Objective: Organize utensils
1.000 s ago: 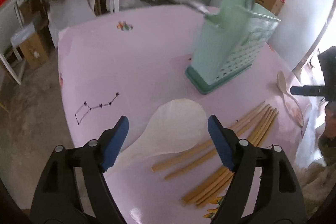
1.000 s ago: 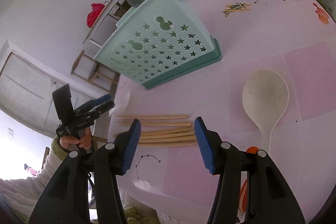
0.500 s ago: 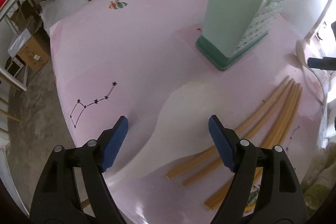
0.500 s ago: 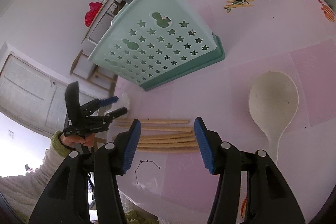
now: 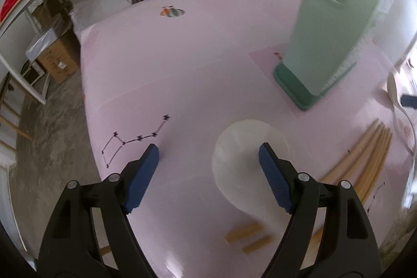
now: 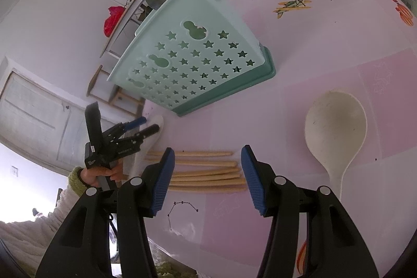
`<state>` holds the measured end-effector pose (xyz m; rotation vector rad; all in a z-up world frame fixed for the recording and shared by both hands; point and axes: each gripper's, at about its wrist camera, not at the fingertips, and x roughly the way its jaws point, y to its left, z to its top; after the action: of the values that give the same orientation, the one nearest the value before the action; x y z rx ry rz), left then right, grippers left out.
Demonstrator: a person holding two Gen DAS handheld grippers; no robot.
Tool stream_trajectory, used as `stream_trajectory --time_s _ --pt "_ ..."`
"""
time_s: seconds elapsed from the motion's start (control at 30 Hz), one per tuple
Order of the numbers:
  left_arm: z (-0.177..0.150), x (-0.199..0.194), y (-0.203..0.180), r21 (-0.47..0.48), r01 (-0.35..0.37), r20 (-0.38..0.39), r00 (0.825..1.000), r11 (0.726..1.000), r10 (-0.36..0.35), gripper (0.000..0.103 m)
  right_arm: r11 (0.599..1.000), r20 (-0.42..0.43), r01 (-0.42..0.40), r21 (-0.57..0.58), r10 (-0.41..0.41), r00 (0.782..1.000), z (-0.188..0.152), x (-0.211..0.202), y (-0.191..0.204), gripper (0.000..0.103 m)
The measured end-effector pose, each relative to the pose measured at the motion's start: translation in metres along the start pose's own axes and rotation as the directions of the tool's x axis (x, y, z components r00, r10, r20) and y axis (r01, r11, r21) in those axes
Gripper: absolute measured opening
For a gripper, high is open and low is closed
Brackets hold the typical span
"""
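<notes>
Pink tablecloth (image 5: 208, 56) beyond parted fingers (image 5: 142, 173)

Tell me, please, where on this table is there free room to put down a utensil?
Widest free patch: the pink cloth between the constellation print, the insect print and the green holder. Also free: between the holder, the airplane print and the white spoon. Crowded: in front of the holder, where the chopsticks and spoon lie.
</notes>
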<state>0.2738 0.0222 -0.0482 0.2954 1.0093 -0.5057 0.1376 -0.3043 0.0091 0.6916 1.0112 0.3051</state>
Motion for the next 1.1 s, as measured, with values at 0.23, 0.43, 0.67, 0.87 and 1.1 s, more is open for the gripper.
stream_trajectory --time_s 0.23,0.43,0.67,0.87,1.1 --pt "-0.002 -0.004 0.012 -0.105 -0.014 0.002 1.0 0.994 0.014 0.073 1.0 0.005 -0.007 0.003 0.007 1.0 0.0 -0.003 0.001 0.052" --pt "-0.01 -0.014 0.03 -0.261 0.058 0.04 0.998 0.963 -0.049 0.065 1.0 0.01 -0.017 -0.001 0.017 1.0 -0.001 -0.005 0.002 0.052" --pt "-0.037 -0.04 0.05 -0.501 0.231 0.148 0.972 0.834 -0.18 0.056 1.0 0.01 -0.027 -0.002 0.027 1.0 -0.002 -0.007 0.002 0.052" --pt "-0.06 -0.025 0.06 -0.65 0.333 0.179 0.941 0.683 -0.288 0.039 0.999 0.013 -0.046 0.001 0.046 0.999 -0.006 -0.009 0.0 0.052" --pt "-0.054 -0.013 0.047 -0.66 0.342 0.153 0.933 0.669 -0.327 0.027 0.998 0.034 -0.06 0.011 0.06 0.998 -0.01 -0.017 -0.002 0.052"
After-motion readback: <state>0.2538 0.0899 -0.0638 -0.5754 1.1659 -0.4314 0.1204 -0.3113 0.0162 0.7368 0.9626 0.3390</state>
